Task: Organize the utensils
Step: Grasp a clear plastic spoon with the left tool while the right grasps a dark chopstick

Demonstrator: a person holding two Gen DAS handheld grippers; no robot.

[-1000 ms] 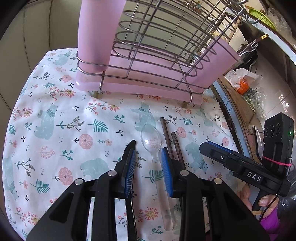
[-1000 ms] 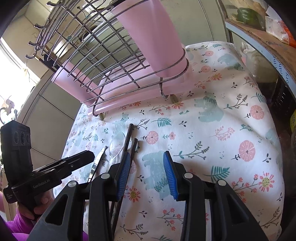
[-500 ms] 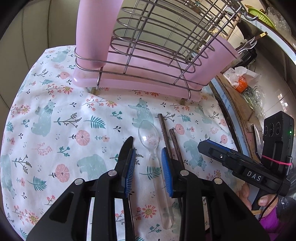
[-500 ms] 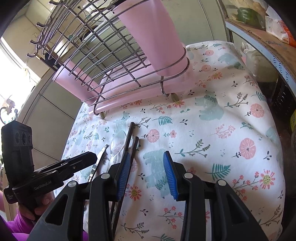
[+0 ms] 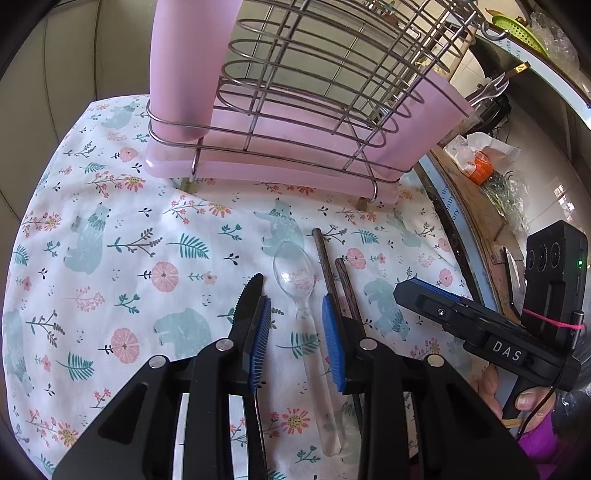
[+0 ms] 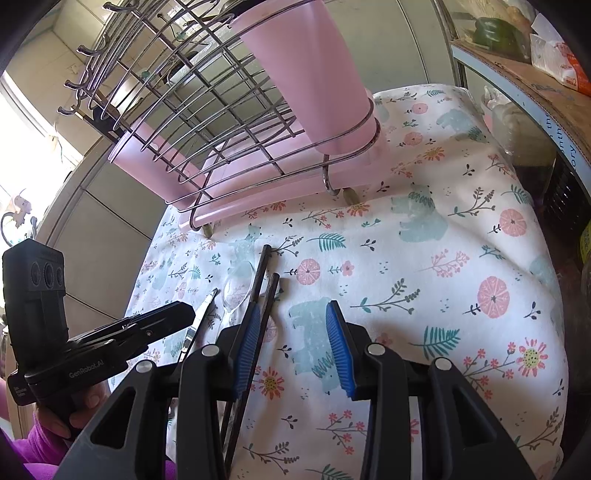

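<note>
Lying flat on floral cloth (image 5: 110, 229): clear plastic spoon (image 5: 301, 295), dark chopsticks (image 5: 332, 273).

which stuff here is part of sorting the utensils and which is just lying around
Belongs to the job: clear plastic spoon, serrated knife, two dark chopsticks, pink wire utensil rack.

Lying about: floral cloth, orange packet, green pepper.

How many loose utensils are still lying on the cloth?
4: a knife, a clear spoon beside it, then two chopsticks lying side by side. More may hide under the grippers.
</note>
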